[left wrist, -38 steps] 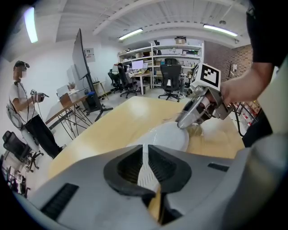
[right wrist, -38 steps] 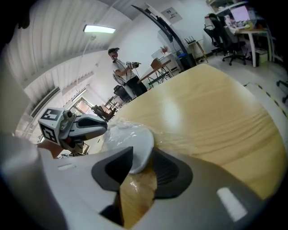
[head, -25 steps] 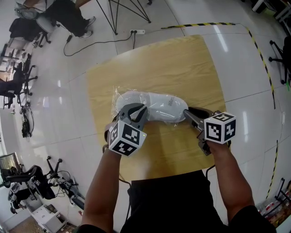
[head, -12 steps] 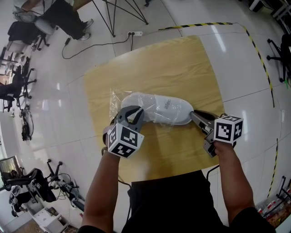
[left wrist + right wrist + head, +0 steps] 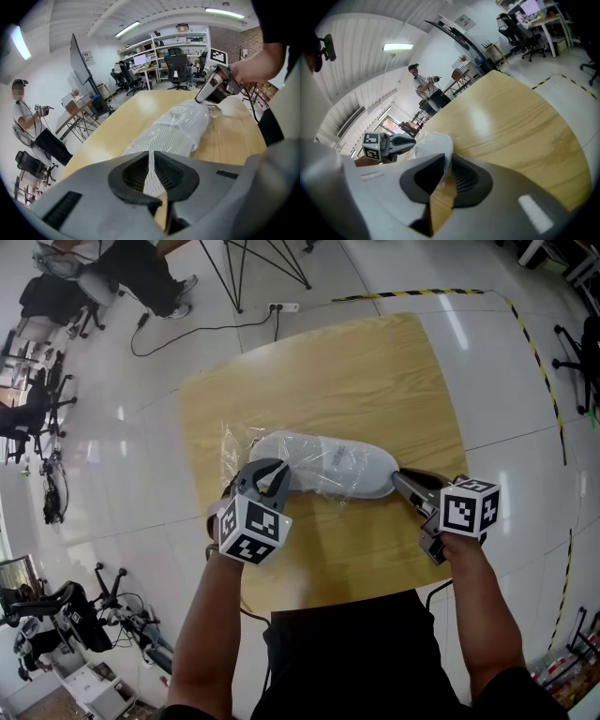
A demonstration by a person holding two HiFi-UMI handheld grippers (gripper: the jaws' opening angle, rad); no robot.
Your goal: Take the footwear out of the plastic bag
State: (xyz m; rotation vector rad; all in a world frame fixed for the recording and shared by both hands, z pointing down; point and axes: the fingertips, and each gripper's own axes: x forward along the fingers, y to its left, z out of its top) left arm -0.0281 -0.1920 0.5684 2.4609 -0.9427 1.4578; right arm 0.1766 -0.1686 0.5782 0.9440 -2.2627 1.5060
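Observation:
A white shoe (image 5: 323,463) lies on its side inside a clear plastic bag (image 5: 234,448) in the middle of the wooden table (image 5: 356,362). My left gripper (image 5: 272,474) is at the shoe's left end, shut on a thin fold of the bag film. In the left gripper view the film runs up between its closed pads (image 5: 151,171) toward the shoe (image 5: 173,131). At the shoe's right end my right gripper (image 5: 398,481) pinches the bag's tip. In the right gripper view, film sits between its narrow jaws (image 5: 444,176).
The table's near edge is just in front of the person's body. On the floor behind are tripod legs (image 5: 253,263), a power strip with cable (image 5: 281,306), office chairs (image 5: 37,399), a seated person (image 5: 141,273) and yellow-black tape (image 5: 534,343).
The right gripper has pulled to the right and its jaws have narrowed on the bag's end. The left gripper shifted slightly left, and the film now spreads further out at the shoe's left end.

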